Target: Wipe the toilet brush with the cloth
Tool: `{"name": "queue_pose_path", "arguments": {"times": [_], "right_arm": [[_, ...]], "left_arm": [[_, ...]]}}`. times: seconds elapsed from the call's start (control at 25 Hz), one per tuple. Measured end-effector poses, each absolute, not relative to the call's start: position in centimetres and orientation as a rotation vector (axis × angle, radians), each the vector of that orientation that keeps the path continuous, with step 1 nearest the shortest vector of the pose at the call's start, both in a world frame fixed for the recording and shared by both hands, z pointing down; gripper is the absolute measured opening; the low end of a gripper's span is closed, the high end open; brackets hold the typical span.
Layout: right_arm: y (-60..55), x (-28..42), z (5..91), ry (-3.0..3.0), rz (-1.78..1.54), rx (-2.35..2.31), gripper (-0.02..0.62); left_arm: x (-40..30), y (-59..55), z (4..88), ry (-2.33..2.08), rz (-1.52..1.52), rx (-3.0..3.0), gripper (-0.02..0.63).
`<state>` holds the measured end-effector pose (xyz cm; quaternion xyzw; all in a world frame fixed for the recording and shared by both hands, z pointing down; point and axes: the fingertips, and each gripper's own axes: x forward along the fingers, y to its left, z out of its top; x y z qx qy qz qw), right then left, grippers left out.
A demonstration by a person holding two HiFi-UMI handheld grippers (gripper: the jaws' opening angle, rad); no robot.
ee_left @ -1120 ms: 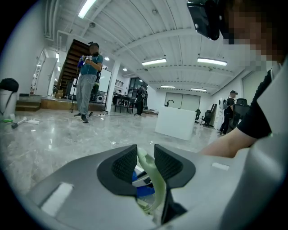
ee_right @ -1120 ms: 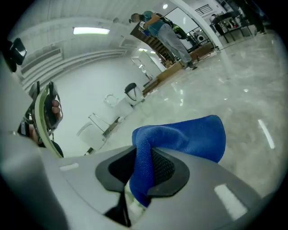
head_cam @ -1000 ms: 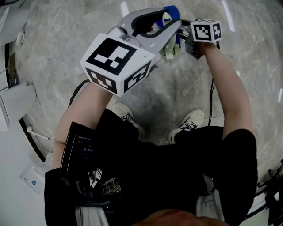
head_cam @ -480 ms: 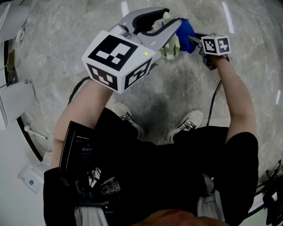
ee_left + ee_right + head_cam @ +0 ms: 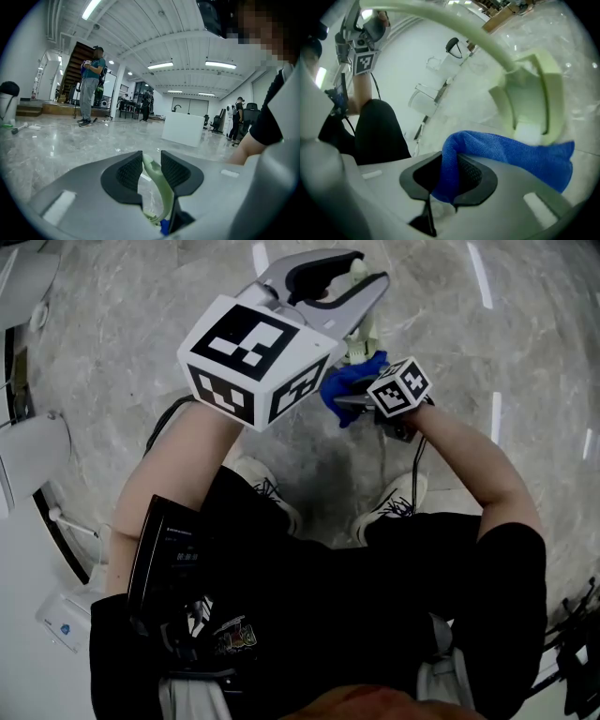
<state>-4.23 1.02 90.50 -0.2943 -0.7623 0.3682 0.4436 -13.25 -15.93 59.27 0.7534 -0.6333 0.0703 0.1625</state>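
Toilet brush (image 5: 529,93) | left tool (image 5: 151,161) is pinching its handle, steadying it for wiping | right tool (image 5: 450,173) is clamping cloth (image 5: 511,150), holding it against brush head.

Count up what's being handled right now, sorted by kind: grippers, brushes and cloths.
Grippers: 2, the left gripper shut on the brush handle and the right gripper shut on the cloth
Toilet brush, pale green: 1
Cloth, blue: 1
Total: 4
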Motion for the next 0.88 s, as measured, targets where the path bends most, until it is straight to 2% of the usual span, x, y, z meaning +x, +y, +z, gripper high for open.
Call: {"name": "queue_pose_path", "arguments": {"times": [0.12, 0.24, 0.4, 0.88], "right_arm": [[2.9, -9.1, 88.0, -2.024, 1.035, -0.627, 0.086], [-0.6, -12.1, 90.3, -2.154, 1.002, -0.215, 0.086], [-5.9, -11.0, 93.2, -2.146, 0.847, 0.027, 0.084], [-19.3, -7.9, 89.1, -2.238, 0.711, 0.283, 0.083]], "left_arm": [[-13.5, -15.9, 59.4, -1.813, 0.206, 2.144, 0.140], [-13.8, -15.7, 59.6, -1.821, 0.219, 2.135, 0.140], [-14.0, -15.6, 59.8, -1.848, 0.253, 2.131, 0.140], [-16.5, -17.2, 59.3, -1.959, 0.250, 2.067, 0.141]]}}
